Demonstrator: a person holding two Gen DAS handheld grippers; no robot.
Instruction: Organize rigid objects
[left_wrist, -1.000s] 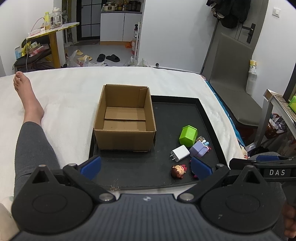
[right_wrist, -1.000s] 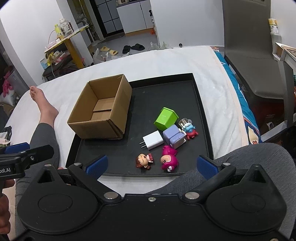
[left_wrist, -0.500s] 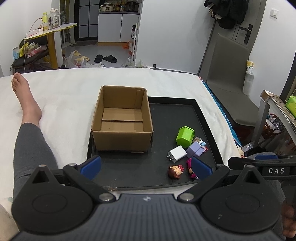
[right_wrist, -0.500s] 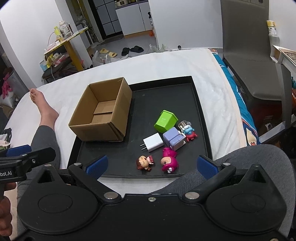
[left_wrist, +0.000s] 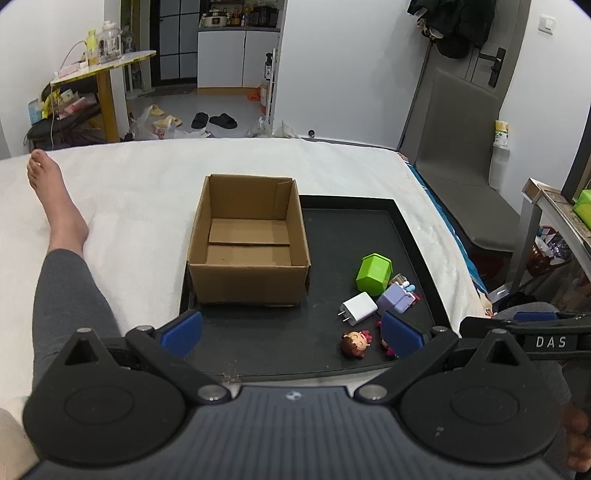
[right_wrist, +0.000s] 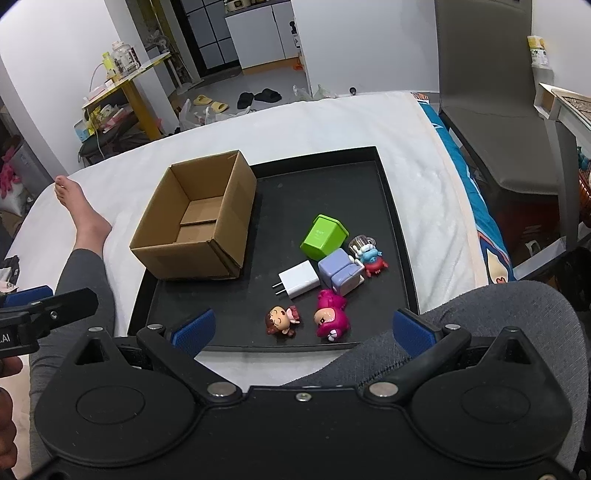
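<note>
An empty brown cardboard box (left_wrist: 247, 240) (right_wrist: 195, 221) stands on the left part of a black tray (left_wrist: 373, 225) (right_wrist: 332, 177). To its right lie a green block (right_wrist: 324, 236), a white charger (right_wrist: 299, 278), a lilac block (right_wrist: 340, 271), a small blue and red figure (right_wrist: 371, 256), a pink figure (right_wrist: 330, 315) and a brown-haired doll (right_wrist: 280, 321). My left gripper (left_wrist: 291, 328) is open above the tray's near edge. My right gripper (right_wrist: 303, 328) is open too, near the doll and pink figure, holding nothing.
The tray lies on a white bed (left_wrist: 147, 192). A person's leg (left_wrist: 62, 236) stretches along the left, a knee (right_wrist: 480, 332) at the right. A grey chair (right_wrist: 487, 110) and a side table (left_wrist: 557, 210) stand beyond the bed's right edge.
Both grippers have pulled back and risen slightly, so the tray and its objects sit a little farther away. Nothing on the tray has moved.
</note>
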